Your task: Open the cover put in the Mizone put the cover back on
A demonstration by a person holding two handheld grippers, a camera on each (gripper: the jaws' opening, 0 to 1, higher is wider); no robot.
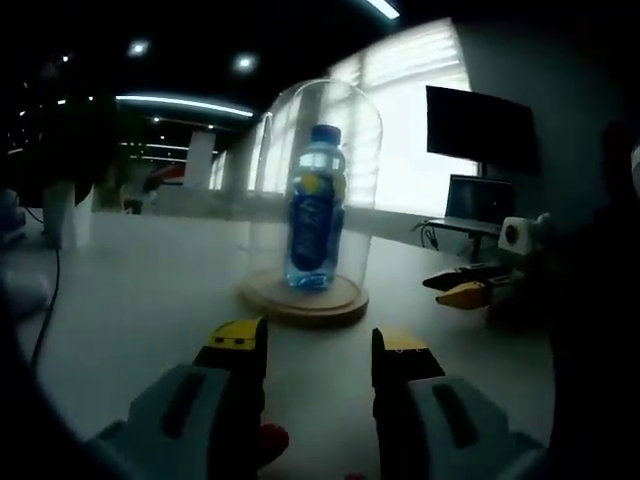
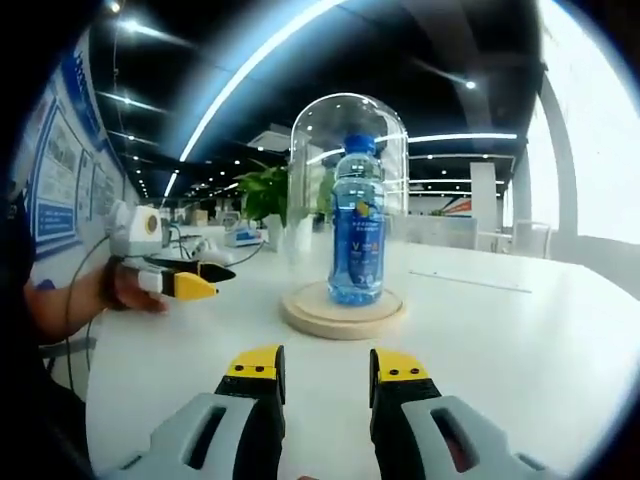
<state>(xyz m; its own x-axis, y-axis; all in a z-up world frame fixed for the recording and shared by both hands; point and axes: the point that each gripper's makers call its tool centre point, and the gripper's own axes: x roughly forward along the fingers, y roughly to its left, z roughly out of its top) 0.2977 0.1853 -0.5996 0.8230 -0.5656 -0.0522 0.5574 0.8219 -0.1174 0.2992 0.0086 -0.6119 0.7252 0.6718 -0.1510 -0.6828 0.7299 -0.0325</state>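
Blue-capped clear plastic Mizone bottle with blue label (image 2: 356,222) stands upright on a round wooden base (image 2: 343,310), centred on it. Clear glass dome cover (image 2: 347,130) sits over the bottle, rim down on the base, fully enclosing it. Cover is on.

Base rests on the white tabletop (image 2: 520,340), well in from the edges that show.

Left gripper view: same bottle (image 1: 316,205), dome (image 1: 318,120) and base (image 1: 302,298) ahead of the left gripper (image 1: 318,345). Its yellow-tipped black jaws are parted with a clear gap, nothing between them, touching nothing. They sit short of the base, not in contact.

Right gripper view: right gripper (image 2: 326,368) also released, jaws apart about the same amount, empty, short of the base with bare tabletop between.

The left gripper also shows at the left of the right gripper view (image 2: 195,280), held in a person's hand (image 2: 125,290), jaws pointing toward the base but well apart from it. The right gripper shows at the right of the left gripper view (image 1: 462,290), near the tabletop's edge, likewise clear of the dome.

Background: dark monitor (image 1: 480,125) by bright windows behind the table; green plant (image 2: 265,190) behind the dome.
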